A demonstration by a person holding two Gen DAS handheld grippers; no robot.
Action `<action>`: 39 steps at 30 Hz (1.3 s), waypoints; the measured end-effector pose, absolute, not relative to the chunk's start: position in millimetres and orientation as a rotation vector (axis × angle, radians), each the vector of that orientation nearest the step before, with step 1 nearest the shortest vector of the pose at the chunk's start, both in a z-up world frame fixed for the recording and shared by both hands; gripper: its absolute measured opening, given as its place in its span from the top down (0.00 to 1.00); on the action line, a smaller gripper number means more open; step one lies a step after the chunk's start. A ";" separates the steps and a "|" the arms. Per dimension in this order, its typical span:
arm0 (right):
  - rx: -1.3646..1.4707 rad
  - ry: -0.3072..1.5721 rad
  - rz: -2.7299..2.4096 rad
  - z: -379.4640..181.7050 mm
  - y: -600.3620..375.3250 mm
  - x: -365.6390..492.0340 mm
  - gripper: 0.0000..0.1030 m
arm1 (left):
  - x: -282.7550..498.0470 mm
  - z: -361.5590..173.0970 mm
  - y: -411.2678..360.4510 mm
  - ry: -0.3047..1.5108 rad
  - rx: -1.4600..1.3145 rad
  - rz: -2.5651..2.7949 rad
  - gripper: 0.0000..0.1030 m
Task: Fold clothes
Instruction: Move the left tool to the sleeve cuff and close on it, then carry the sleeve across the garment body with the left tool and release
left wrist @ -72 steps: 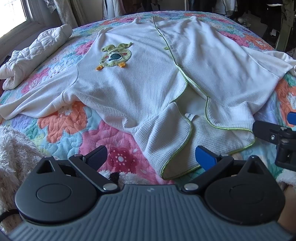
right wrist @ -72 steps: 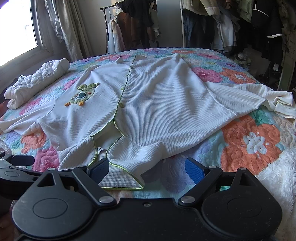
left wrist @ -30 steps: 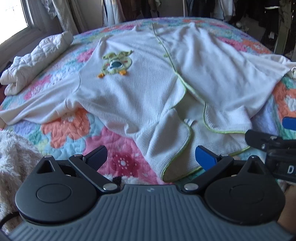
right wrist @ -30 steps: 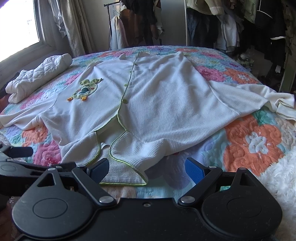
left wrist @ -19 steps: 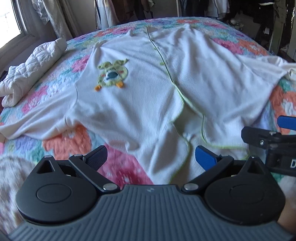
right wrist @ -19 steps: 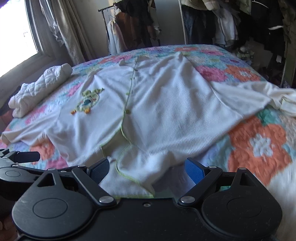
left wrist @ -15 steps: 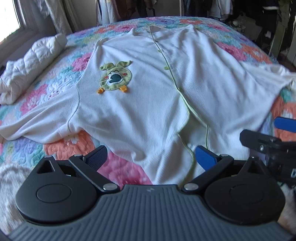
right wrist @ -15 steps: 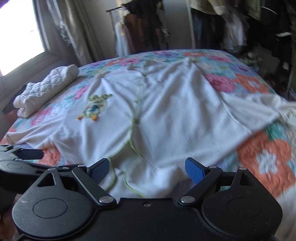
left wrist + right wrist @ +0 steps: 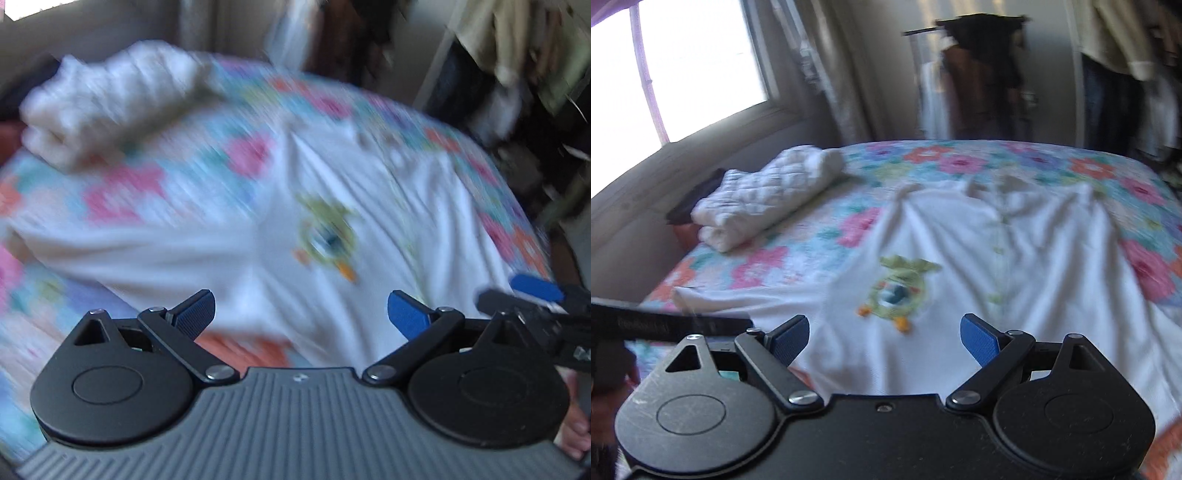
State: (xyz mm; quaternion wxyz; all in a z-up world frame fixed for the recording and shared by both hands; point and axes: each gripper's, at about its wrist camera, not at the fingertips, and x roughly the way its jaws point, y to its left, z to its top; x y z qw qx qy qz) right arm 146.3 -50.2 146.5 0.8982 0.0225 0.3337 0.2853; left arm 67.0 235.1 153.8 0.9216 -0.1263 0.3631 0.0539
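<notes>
A white button-front garment (image 9: 369, 229) with green trim and a green duck patch (image 9: 327, 236) lies spread face up on the flowered quilt (image 9: 177, 184). It also shows in the right wrist view (image 9: 1015, 266), with the patch (image 9: 897, 291) near the middle. My left gripper (image 9: 301, 312) is open and empty, above the garment's near edge by the left sleeve. My right gripper (image 9: 884, 338) is open and empty, just this side of the patch. Both views are blurred by motion. The right gripper's fingers (image 9: 535, 291) show at the right edge of the left wrist view.
A rolled white quilted item (image 9: 768, 195) lies at the bed's far left, also in the left wrist view (image 9: 110, 107). A window (image 9: 683, 70) is on the left wall. Hanging clothes (image 9: 979, 74) stand behind the bed.
Both grippers have swung left and moved forward over the garment. The views now face the left sleeve and the rolled item. The garment looks more wrinkled near the collar. Both stay open.
</notes>
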 end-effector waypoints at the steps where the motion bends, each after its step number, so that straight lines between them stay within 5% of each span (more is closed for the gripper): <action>1: 0.038 0.688 0.623 150.7 -37.7 149.5 0.11 | 64.1 161.3 254.4 0.706 -0.252 0.153 0.02; 9: -0.114 0.749 0.847 118.5 87.3 163.6 0.22 | 43.5 113.3 406.4 0.684 -0.384 0.460 0.17; 11: -0.171 0.754 0.880 104.8 117.4 166.5 0.40 | 41.2 87.3 434.7 0.701 -0.465 0.480 0.32; 13: -0.210 0.759 0.909 94.3 141.8 171.0 0.82 | 41.7 62.4 455.3 0.710 -0.532 0.487 0.34; 14: -0.224 0.744 0.910 90.9 151.7 172.7 0.90 | 43.7 51.3 463.9 0.718 -0.553 0.493 0.36; 20: -0.296 0.763 0.973 67.0 196.2 182.9 0.87 | 62.2 7.8 482.3 0.732 -0.601 0.503 0.35; 24: -0.321 0.801 0.929 47.3 203.9 188.8 0.64 | 84.5 -15.5 496.5 0.755 -0.685 0.534 0.31; 26: -0.279 0.824 0.914 44.6 194.4 192.4 0.63 | 98.9 -27.5 503.5 0.782 -0.720 0.561 0.23; 29: -0.211 0.844 0.884 46.3 171.8 197.1 0.63 | 113.8 -36.5 504.6 0.778 -0.725 0.573 0.26; 30: -0.196 0.842 0.870 47.2 163.9 198.3 0.62 | 117.3 -35.0 501.5 0.781 -0.703 0.596 0.30; 32: -0.179 0.834 0.832 48.3 147.7 201.3 0.59 | 123.2 -29.1 494.3 0.792 -0.661 0.629 0.80; 33: -0.170 0.831 0.811 48.4 139.7 203.1 0.58 | 124.4 -25.6 491.7 0.789 -0.659 0.636 0.91; 34: -0.157 0.830 0.790 48.2 131.6 205.5 0.58 | 124.7 -21.5 489.8 0.780 -0.670 0.629 0.97; 39: -0.088 0.816 0.697 50.7 91.2 213.6 0.58 | 130.6 23.9 452.9 0.706 -0.555 0.577 0.97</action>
